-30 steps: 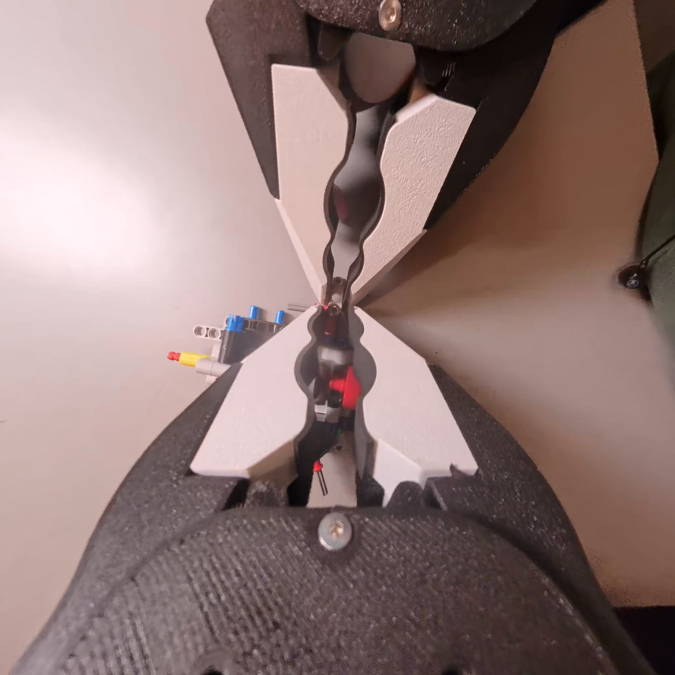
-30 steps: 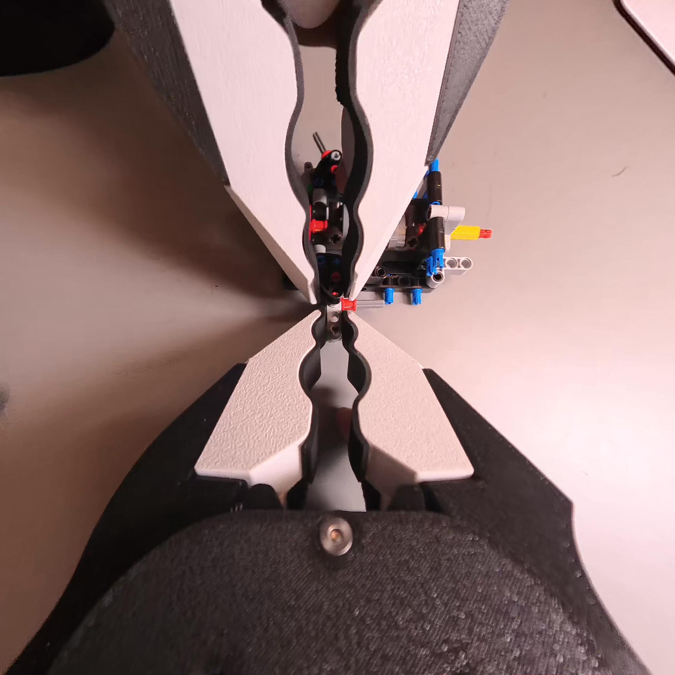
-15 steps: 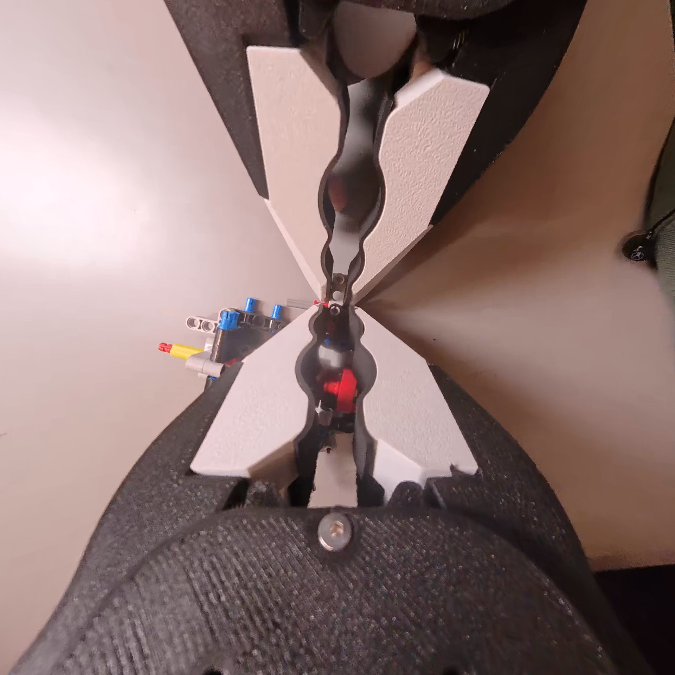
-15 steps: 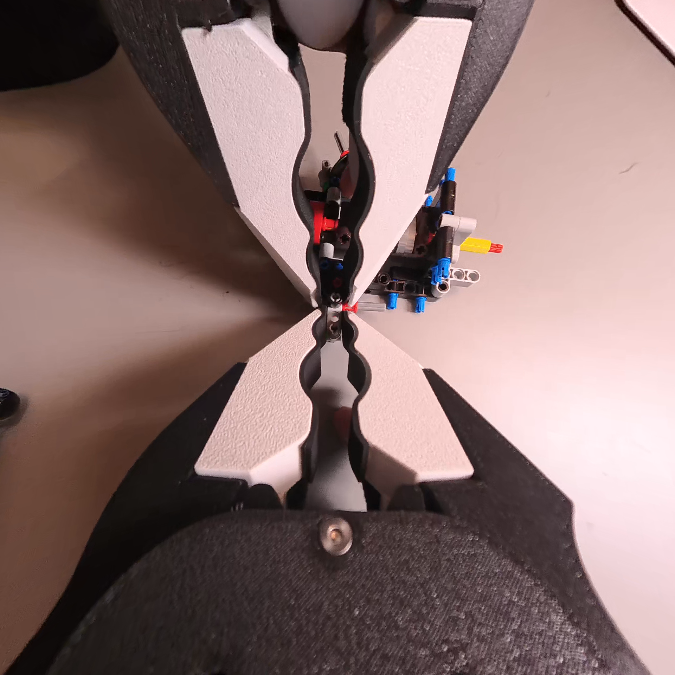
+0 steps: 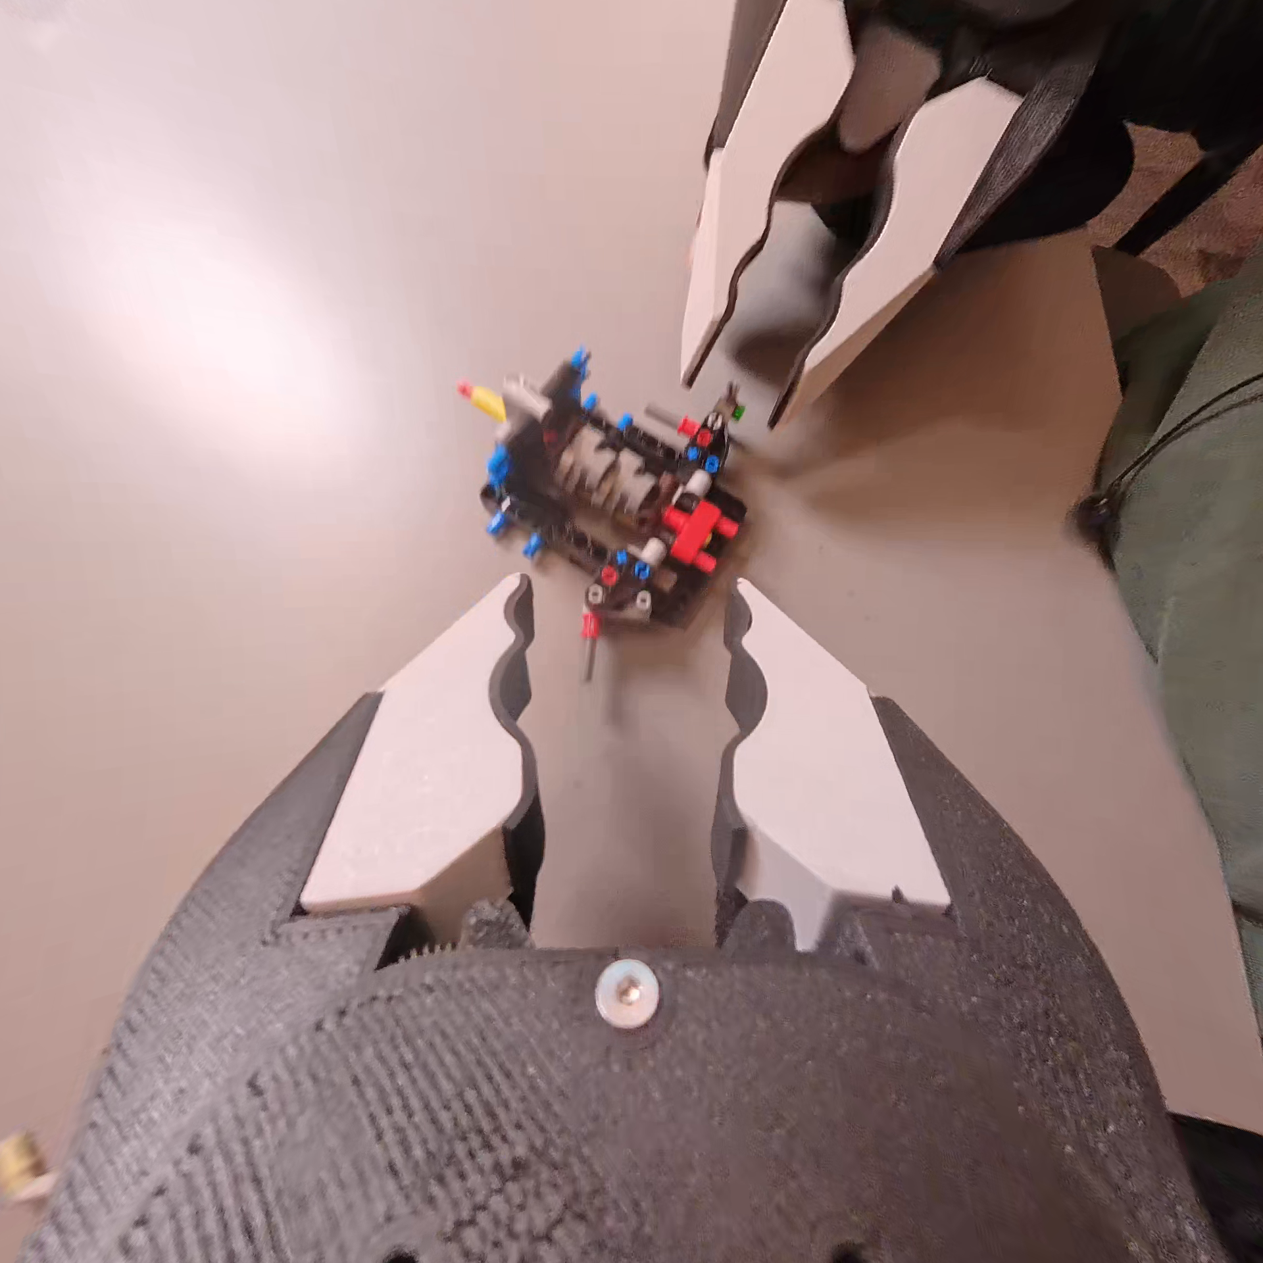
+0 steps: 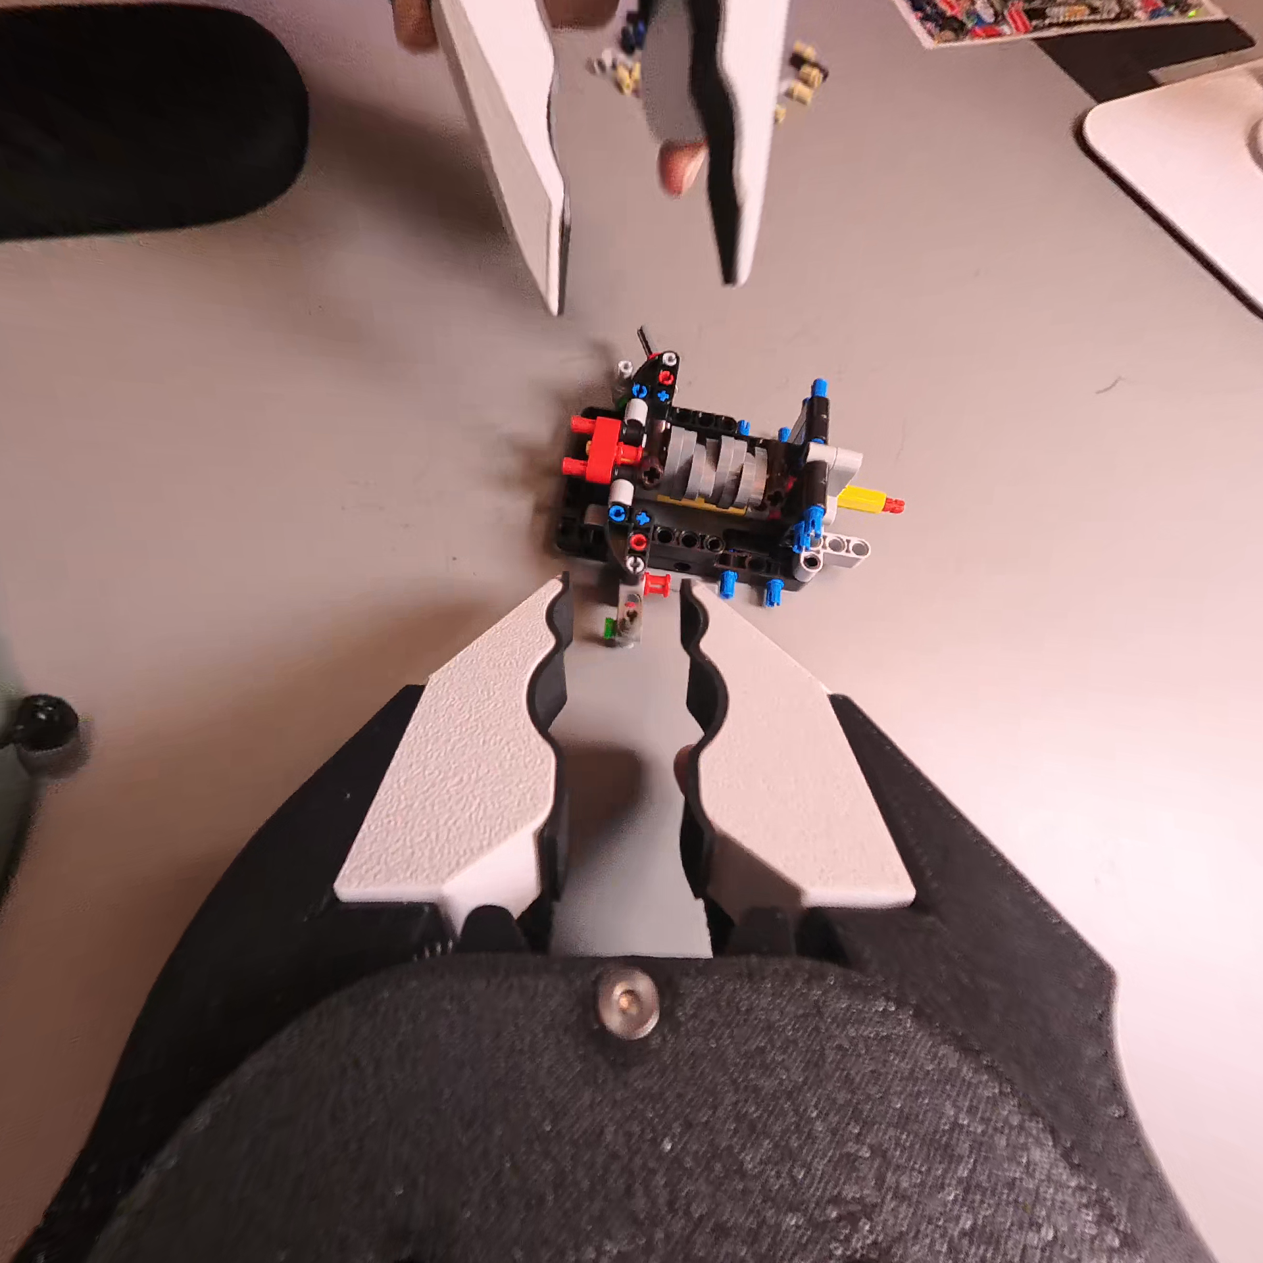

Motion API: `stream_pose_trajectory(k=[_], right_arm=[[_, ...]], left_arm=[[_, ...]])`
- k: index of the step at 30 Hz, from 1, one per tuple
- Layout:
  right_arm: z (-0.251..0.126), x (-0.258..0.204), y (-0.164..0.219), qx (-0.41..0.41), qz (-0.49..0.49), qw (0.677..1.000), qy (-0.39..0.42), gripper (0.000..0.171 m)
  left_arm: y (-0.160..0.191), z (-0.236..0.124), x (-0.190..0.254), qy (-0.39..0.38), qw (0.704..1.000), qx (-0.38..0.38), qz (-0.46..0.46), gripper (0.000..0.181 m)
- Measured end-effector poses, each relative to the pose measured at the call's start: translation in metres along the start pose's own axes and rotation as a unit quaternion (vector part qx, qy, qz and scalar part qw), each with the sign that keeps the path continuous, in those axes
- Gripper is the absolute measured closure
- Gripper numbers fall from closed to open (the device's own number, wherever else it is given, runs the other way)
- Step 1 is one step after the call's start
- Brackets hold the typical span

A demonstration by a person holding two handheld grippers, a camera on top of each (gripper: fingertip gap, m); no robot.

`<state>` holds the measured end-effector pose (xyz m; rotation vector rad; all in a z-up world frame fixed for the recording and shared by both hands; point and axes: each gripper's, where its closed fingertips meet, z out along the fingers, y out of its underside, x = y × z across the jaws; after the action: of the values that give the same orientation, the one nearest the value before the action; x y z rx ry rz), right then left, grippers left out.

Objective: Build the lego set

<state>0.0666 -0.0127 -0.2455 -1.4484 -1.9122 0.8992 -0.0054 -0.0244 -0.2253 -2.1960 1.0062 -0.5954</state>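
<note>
The lego model sat flat on the grey table, a bit above the middle of the right wrist view. It was a black frame with grey rings in the middle, a red block at its left end and a yellow peg at its right end. So its long side ran left to right across that picture.

The right gripper came up from the bottom of the frame. Its 2 jaws stood apart and held nothing. Its tips were just below the near long side of the model, toward the left end. A small grey piece with a green bit on it lay in the gap between the tips, just beside the model. I could not tell if it was joined to the model or loose.

The left gripper was also wide apart and empty. In the left wrist view the model lay just past its tips, tilted, with the red block nearest on the right. The 2 grippers faced each other with the model between them, and neither touched it.

I think the right gripper was nearer to the small grey piece, so it looked best placed to pinch it next. More loose pieces lay far off at the top of the right wrist view.
</note>
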Motion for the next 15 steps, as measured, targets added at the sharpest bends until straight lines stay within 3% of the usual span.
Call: stream_pose_trajectory(k=[4, 9, 15], right_arm=[[0.006, -0.002, -0.006, -0.001, 0.008, 1.000, 0.013, 0.143], [0.014, 0.002, -0.005, -0.019, 0.018, 0.999, 0.037, 0.150], [0.014, -0.001, 0.004, -0.056, -0.035, 0.998, 0.012, 0.158]], left_arm=[[0.023, 0.014, 0.000, -0.002, 0.999, 0.033, -0.017, 0.129], [0.017, 0.032, 0.008, -0.005, 0.998, 0.063, 0.007, 0.133], [0.015, 0.037, 0.016, -0.020, 0.997, 0.065, 0.038, 0.152]])
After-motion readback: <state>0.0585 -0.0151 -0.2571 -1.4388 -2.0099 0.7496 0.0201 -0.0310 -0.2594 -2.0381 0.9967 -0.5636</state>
